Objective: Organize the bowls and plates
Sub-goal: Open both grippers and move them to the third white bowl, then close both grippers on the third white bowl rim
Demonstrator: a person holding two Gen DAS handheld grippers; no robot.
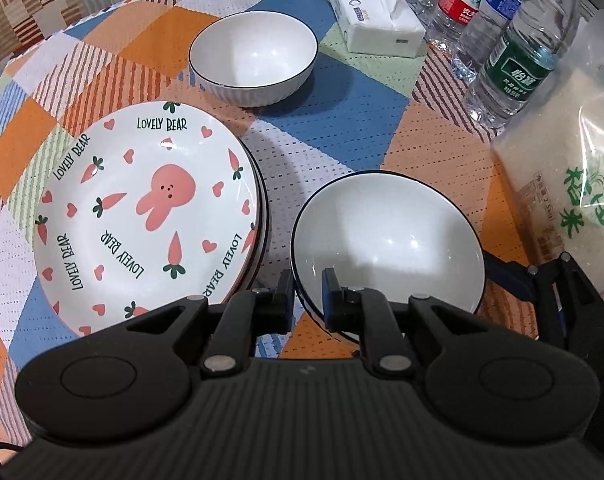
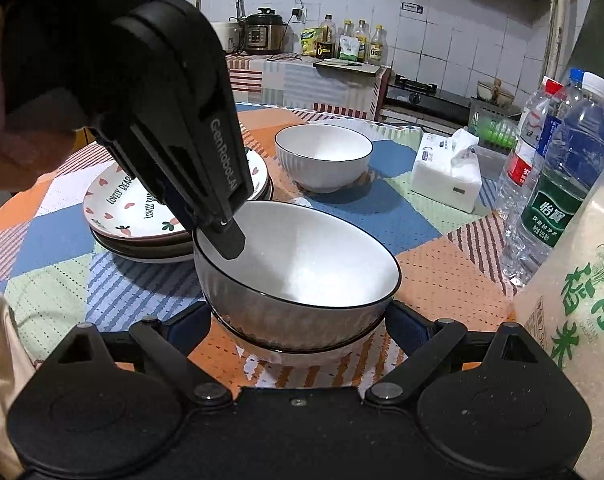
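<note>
The left gripper [image 1: 306,288] pinched the near bowl's [image 1: 386,240] rim to lift it; the right gripper [image 2: 297,320], spread wide, steadied its base.

Both bowls look like glossy glazed ceramic, the near bowl [image 1: 386,240] ribbed outside like the far bowl [image 1: 253,56] behind it. Left of it, the bunny plate [image 1: 141,216] is shiny too. Tablecloth [image 1: 322,128] is matt, dimpled woven stuff; bottles [image 1: 514,60] clear plastic.

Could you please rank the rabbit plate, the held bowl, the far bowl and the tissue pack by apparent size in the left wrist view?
1. rabbit plate
2. held bowl
3. far bowl (likely matches the held bowl; distance shrinks it)
4. tissue pack
</note>
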